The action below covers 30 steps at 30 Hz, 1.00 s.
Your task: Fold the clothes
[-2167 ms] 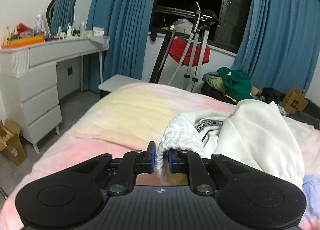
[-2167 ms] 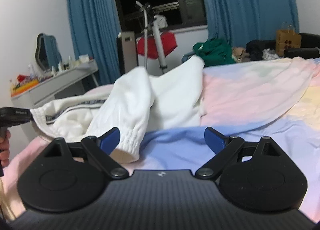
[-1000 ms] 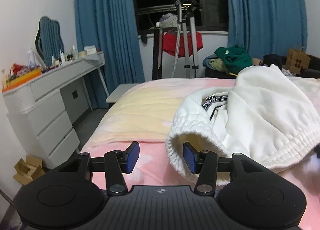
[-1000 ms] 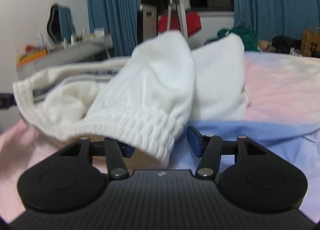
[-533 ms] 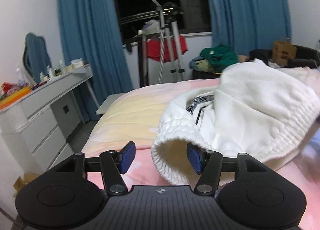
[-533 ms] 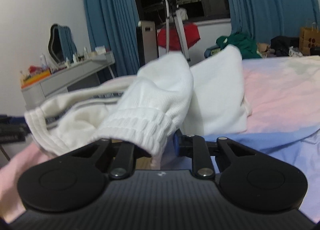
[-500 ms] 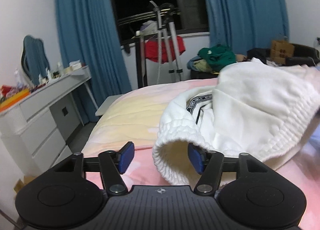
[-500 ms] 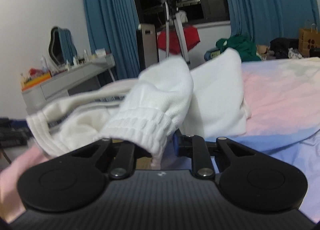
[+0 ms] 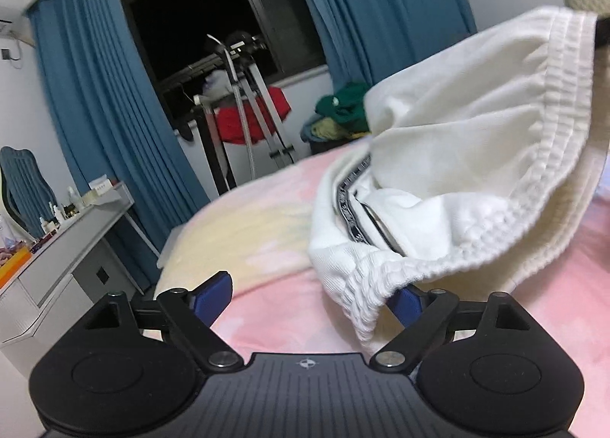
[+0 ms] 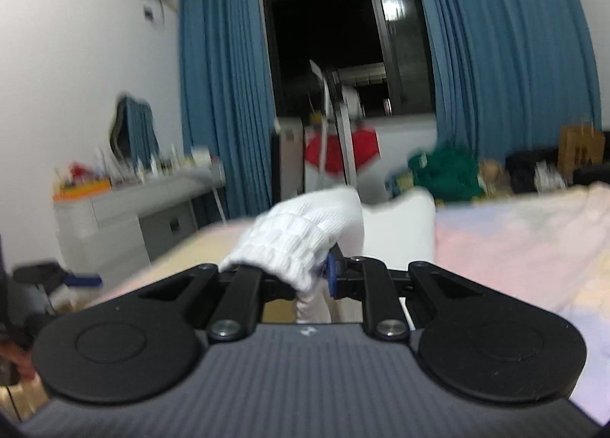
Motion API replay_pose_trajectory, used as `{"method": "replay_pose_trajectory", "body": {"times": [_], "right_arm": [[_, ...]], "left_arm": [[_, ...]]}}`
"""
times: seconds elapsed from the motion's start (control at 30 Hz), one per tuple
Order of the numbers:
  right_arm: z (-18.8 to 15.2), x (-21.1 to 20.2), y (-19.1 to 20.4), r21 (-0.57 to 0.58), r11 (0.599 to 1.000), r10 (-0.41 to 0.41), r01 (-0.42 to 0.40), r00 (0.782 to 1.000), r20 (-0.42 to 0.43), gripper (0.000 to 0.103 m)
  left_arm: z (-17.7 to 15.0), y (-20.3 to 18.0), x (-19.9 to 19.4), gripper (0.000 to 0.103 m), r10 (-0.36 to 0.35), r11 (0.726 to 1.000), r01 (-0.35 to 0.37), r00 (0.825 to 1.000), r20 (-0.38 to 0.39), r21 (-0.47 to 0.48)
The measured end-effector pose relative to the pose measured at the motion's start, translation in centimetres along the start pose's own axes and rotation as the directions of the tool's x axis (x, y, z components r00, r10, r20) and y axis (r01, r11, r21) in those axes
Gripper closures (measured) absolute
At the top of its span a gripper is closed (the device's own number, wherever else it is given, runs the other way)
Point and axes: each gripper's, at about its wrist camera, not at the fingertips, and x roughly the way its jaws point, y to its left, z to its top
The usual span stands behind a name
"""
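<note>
A white sweatshirt (image 9: 450, 178) with ribbed hems hangs lifted over the pink and yellow bed (image 9: 267, 232). In the left wrist view its far hem rises to the upper right, and a ribbed edge droops over my left gripper's right finger. My left gripper (image 9: 309, 295) is open, with nothing between its blue pads. My right gripper (image 10: 301, 277) is shut on the ribbed cuff (image 10: 293, 239) of the sweatshirt and holds it above the bed (image 10: 507, 247). The left gripper also shows at the far left of the right wrist view (image 10: 57, 279).
A grey dressing table (image 9: 65, 258) with bottles and a mirror stands to the left of the bed. A drying rack with a red garment (image 9: 248, 117) stands at the dark window between blue curtains (image 9: 95, 102). A pile of green clothes (image 9: 343, 106) and boxes lie beyond the bed.
My left gripper let go of the ribbed hem and opened wide. My right gripper closed on the cuff and has lifted it, pulling the sweatshirt up and to the right.
</note>
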Motion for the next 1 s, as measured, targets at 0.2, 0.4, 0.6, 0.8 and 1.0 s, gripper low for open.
{"method": "replay_pose_trajectory", "body": {"times": [0.2, 0.4, 0.6, 0.8, 1.0], "right_arm": [[-0.8, 1.5, -1.9, 0.062, 0.997, -0.037, 0.046, 0.99, -0.138, 0.086], [-0.4, 1.0, -2.1, 0.086, 0.996, -0.027, 0.037, 0.993, -0.119, 0.085], [0.4, 0.3, -1.5, 0.081, 0.997, 0.005, 0.002, 0.996, -0.085, 0.085], [0.9, -0.8, -0.9, 0.069, 0.996, 0.054, -0.051, 0.998, -0.039, 0.085], [0.8, -1.0, -0.5, 0.047, 0.998, 0.052, -0.05, 0.998, -0.046, 0.085]], "left_arm": [[0.0, -1.9, -0.7, 0.015, -0.034, 0.997, 0.032, 0.999, 0.022, 0.076], [0.2, -3.8, -2.0, 0.015, -0.063, 0.989, 0.048, 0.993, 0.097, 0.142], [-0.1, -6.9, -2.1, 0.015, -0.088, 0.965, 0.051, 0.987, 0.134, 0.259], [-0.7, -9.8, -0.8, 0.016, -0.056, 0.922, -0.007, 0.987, 0.153, 0.386], [-1.5, -11.5, 0.5, 0.022, -0.072, 0.869, 0.002, 0.99, 0.123, 0.494]]}}
